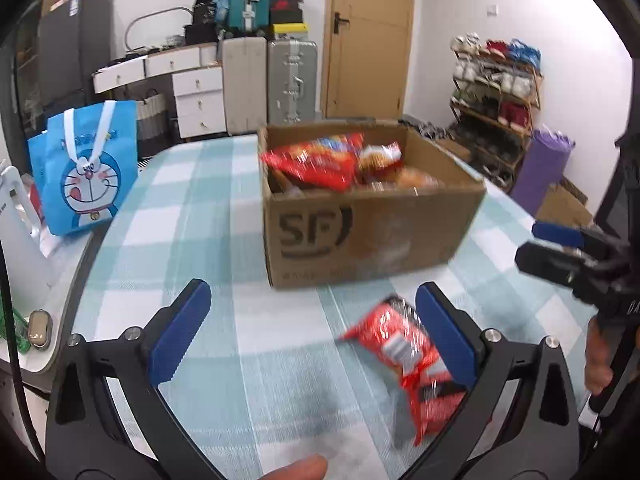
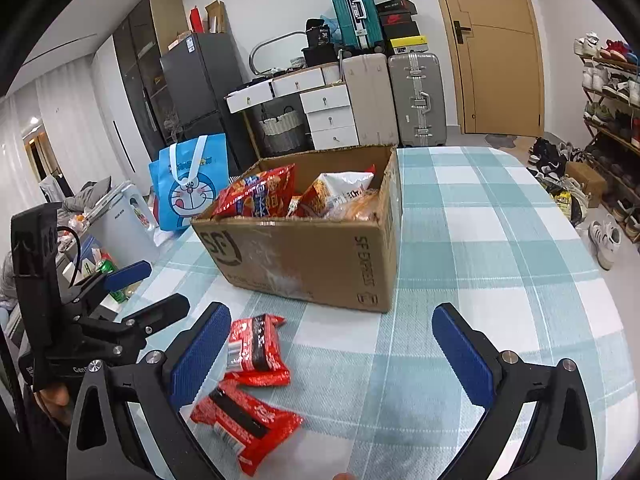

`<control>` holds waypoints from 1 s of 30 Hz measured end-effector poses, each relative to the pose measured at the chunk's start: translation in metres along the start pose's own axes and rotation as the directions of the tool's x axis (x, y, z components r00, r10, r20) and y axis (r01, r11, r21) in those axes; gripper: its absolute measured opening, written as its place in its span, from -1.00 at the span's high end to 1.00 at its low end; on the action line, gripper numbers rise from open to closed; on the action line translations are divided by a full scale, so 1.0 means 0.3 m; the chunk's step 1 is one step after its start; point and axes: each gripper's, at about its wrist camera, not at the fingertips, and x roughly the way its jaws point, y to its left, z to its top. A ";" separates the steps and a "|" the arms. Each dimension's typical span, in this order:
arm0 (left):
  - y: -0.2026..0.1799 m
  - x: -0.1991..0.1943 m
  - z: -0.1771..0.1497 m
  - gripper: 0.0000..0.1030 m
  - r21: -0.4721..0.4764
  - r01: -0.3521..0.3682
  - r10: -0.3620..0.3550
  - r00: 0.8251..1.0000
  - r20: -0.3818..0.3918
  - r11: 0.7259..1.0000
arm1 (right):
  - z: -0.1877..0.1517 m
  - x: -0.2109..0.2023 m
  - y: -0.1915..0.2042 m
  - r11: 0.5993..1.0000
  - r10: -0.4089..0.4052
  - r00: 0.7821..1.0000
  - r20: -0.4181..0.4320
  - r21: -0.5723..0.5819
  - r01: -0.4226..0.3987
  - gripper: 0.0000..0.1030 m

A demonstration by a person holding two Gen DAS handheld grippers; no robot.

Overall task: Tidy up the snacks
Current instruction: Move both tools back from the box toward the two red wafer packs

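An open cardboard box [image 1: 372, 236] [image 2: 316, 256] marked SF stands on the checked tablecloth and holds several snack bags [image 1: 316, 160] [image 2: 260, 192]. Two red snack packets lie on the cloth in front of it [image 2: 256, 350] [image 2: 244, 424]; one shows blurred in the left wrist view [image 1: 404, 356]. My left gripper [image 1: 312, 336] is open and empty, its right finger against that packet. My right gripper [image 2: 332, 356] is open and empty, the packets beside its left finger. Each gripper shows in the other view, the right one [image 1: 560, 248] and the left one [image 2: 136, 292].
A blue Doraemon bag [image 1: 88, 168] [image 2: 192, 184] stands off the table's left side. A white appliance [image 1: 16, 232] and a green can [image 2: 108, 272] are further left. Suitcases [image 2: 416, 96], drawers, a door and a shoe rack [image 1: 496, 96] line the room behind.
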 end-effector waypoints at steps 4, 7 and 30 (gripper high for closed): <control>-0.024 0.001 -0.060 -0.98 0.017 -0.007 0.007 1.000 -0.021 1.000 | -0.046 -0.017 -0.002 1.000 -0.009 1.000 0.007 -0.005 0.009 -0.99; -0.028 -0.003 -0.090 -0.98 0.010 0.008 -0.008 0.999 -0.035 1.000 | -0.083 -0.022 0.002 1.000 -0.023 1.000 0.000 -0.014 0.023 -0.99; -0.030 -0.092 -0.245 -0.98 0.015 -0.028 0.028 0.999 -0.021 0.999 | -0.276 0.028 0.146 0.999 0.007 0.996 -0.092 -0.033 -0.010 -0.99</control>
